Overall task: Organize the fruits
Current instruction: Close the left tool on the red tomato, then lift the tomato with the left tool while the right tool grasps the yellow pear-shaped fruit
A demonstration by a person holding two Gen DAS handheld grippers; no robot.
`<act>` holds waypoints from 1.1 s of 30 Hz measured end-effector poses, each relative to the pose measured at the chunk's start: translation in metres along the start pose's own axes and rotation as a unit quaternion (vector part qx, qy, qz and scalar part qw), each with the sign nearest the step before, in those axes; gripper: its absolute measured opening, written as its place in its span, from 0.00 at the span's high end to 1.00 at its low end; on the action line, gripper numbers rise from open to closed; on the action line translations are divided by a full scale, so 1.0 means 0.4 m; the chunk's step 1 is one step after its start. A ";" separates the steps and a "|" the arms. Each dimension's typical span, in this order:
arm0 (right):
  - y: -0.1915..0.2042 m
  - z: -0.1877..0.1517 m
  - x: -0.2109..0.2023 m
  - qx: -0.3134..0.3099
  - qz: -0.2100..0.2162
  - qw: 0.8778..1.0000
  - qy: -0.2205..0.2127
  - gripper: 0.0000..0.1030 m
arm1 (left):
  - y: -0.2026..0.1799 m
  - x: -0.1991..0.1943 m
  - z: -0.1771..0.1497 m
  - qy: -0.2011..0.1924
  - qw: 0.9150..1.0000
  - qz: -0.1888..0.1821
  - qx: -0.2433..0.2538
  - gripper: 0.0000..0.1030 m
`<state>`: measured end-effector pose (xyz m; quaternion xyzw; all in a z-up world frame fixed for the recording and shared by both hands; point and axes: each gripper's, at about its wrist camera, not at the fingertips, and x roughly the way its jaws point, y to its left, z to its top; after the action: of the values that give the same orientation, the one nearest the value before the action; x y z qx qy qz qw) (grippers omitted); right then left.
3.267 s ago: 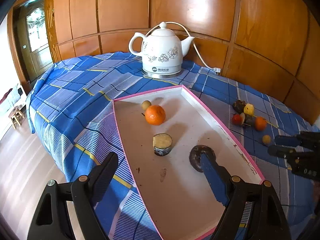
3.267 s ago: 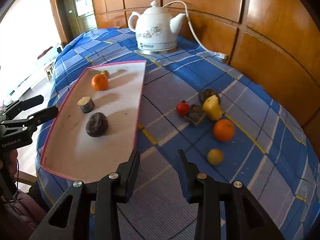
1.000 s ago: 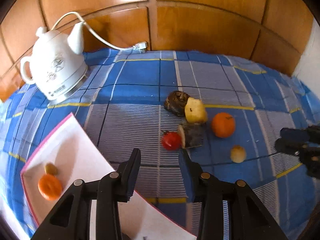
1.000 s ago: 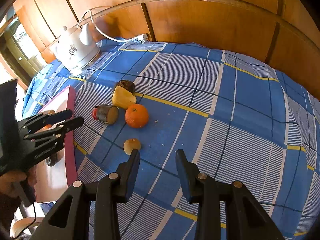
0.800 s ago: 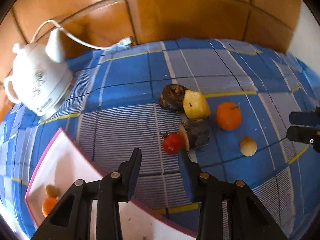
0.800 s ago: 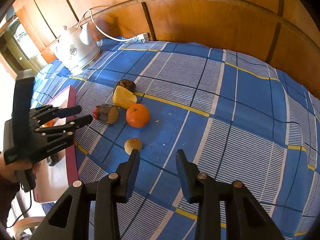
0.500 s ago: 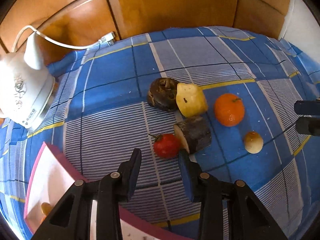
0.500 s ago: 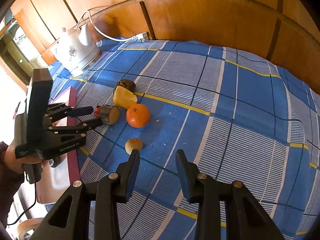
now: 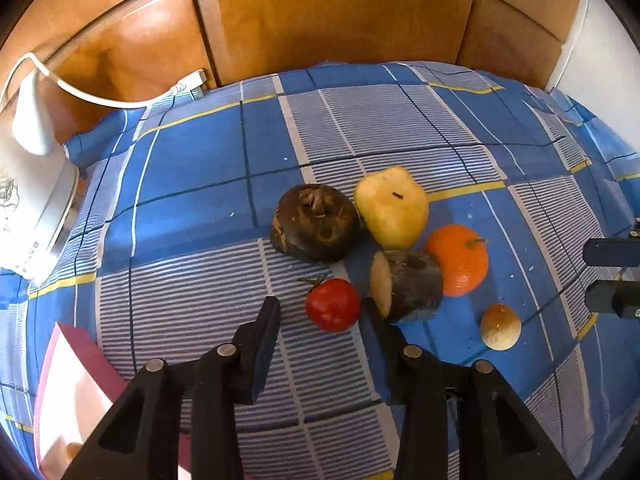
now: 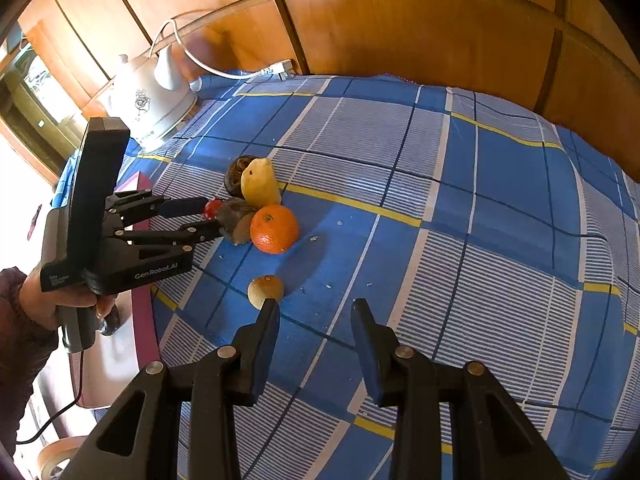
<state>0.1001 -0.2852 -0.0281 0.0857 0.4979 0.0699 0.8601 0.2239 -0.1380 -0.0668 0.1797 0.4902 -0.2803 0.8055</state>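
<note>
Left gripper unclenched, jaws just widening around the tomato — five more fruits lie loose, right gripper empty at six o'clock.

Woven blue checked cloth looks matt; varnished wooden wall panels at the frame's top shine; white ceramic kettle, upper left, looks glossy.

Blue plaid tablecloth carries white kettle, pink-rimmed tray, 6 clustered fruits.
</note>
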 end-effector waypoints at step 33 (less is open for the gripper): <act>-0.026 -0.005 0.025 0.019 -0.005 1.000 -0.005 0.64 | -0.004 -0.040 -0.061 -0.014 0.991 -0.060 -0.117 0.76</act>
<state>0.1039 -0.2933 -0.0399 0.1004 0.4955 0.0559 0.8610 0.2005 -0.1210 -0.0637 0.0504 0.5186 -0.2708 0.8094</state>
